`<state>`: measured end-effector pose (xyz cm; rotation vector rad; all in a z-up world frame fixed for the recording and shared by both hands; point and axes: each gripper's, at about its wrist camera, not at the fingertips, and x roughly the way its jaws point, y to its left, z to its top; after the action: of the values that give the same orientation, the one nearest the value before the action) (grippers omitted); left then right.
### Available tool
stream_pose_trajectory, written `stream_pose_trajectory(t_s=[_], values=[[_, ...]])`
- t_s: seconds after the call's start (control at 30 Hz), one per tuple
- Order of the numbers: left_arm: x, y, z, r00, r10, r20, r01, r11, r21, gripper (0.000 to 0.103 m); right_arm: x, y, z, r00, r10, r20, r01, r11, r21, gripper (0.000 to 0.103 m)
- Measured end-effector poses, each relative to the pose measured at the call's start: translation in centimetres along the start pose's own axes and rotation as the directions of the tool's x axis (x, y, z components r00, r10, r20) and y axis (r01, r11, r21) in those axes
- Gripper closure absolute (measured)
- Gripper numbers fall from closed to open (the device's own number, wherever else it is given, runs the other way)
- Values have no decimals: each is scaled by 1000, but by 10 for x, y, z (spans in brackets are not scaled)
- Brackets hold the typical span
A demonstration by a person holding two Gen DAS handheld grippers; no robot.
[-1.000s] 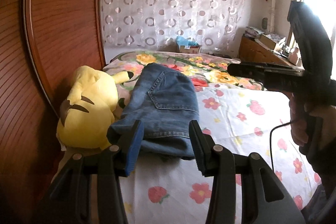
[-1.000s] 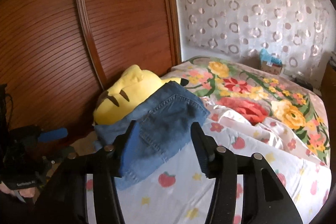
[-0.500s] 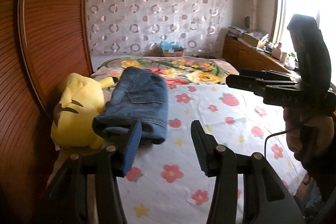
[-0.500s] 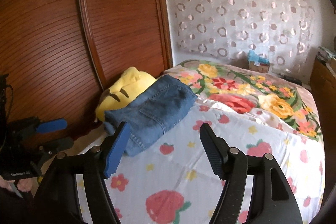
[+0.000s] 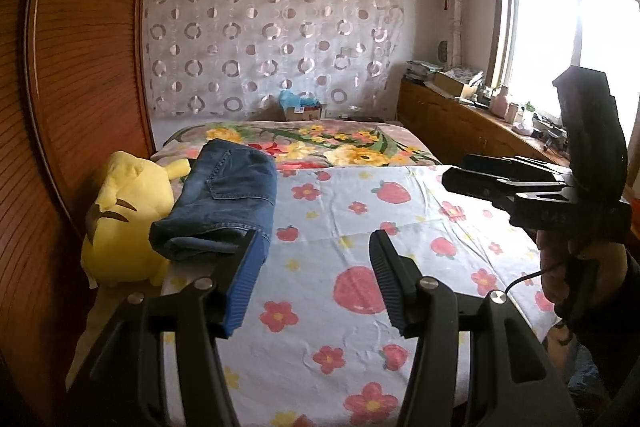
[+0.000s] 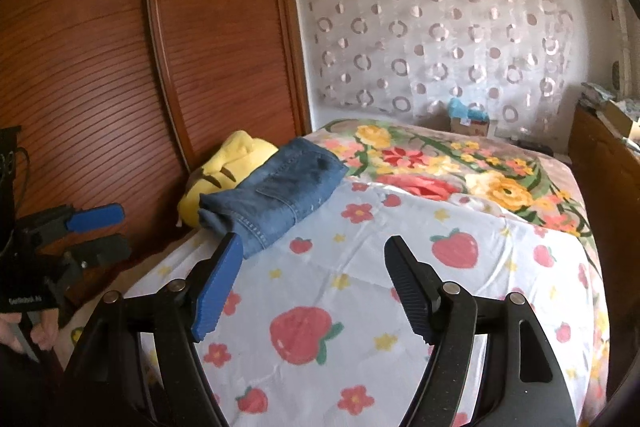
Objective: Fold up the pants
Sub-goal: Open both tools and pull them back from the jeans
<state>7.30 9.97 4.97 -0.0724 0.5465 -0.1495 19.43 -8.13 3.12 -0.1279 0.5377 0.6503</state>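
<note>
**Pants folded and parked; both grippers empty**

The folded blue denim pants (image 5: 224,195) lie as a compact bundle on the bed, near its edge on the wardrobe side, one long side resting against the yellow plush toy with dark stripes (image 5: 124,223). A back pocket faces up; the hem end nearest the cameras shows stacked layers. Judged from that, the fold looks finished and this is the release/retreat step. Little seems left to do: at most a check that the bundle holds and no layer slips off the plush.

The left gripper (image 5: 316,279) sits on the camera side of the pants, fingers wide apart, nothing between them; its blue pad overlaps the bundle's corner in the left wrist view, contact cannot be told. The right gripper (image 6: 312,287) is likewise on the camera side of the pants, fingers spread, empty, over the white strawberry-and-flower bedsheet (image 6: 360,267).

Left wrist view only: the window, wall air conditioner and wooden sideboard on the far side of the bed from the pants, plus the right gripper seen side-on; its fingers there look close, but the angle hides the gap. Right wrist view only: more of the reddish slatted wooden wardrobe door (image 6: 100,67) behind the plush, and the left gripper from the side, blue pad apart from the black one.
</note>
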Motion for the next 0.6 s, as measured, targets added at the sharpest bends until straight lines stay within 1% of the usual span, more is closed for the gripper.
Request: stream_pose_trajectory(t_s=[0.2, 0.23, 0.33, 0.47, 0.57, 0.6], values=[[-8, -22, 0, 996, 79, 27, -80, 996, 35, 49, -26, -7, -12, 1000, -15, 23, 15, 1000, 6, 27], [-7, -24, 0, 996, 80, 26, -81, 996, 36, 49, -29, -9, -14, 1000, -19, 24, 18, 1000, 8, 27], [-7, -30, 0, 998, 45, 35, -46, 999, 25, 49, -39, -14, -20, 999, -26, 29, 26, 1000, 18, 26], [1, -43, 2, 998, 64, 23, -65, 997, 34, 48, -53, -25, -29, 999, -40, 35, 38, 998, 40, 26], [4, -55, 0, 999, 51, 20, -51, 998, 47, 48, -65, -33, -38, 997, -62, 40, 60, 997, 57, 25], [6, -59, 0, 999, 45, 17, -46, 998, 49, 48, -69, -35, -41, 997, -69, 42, 66, 996, 63, 23]])
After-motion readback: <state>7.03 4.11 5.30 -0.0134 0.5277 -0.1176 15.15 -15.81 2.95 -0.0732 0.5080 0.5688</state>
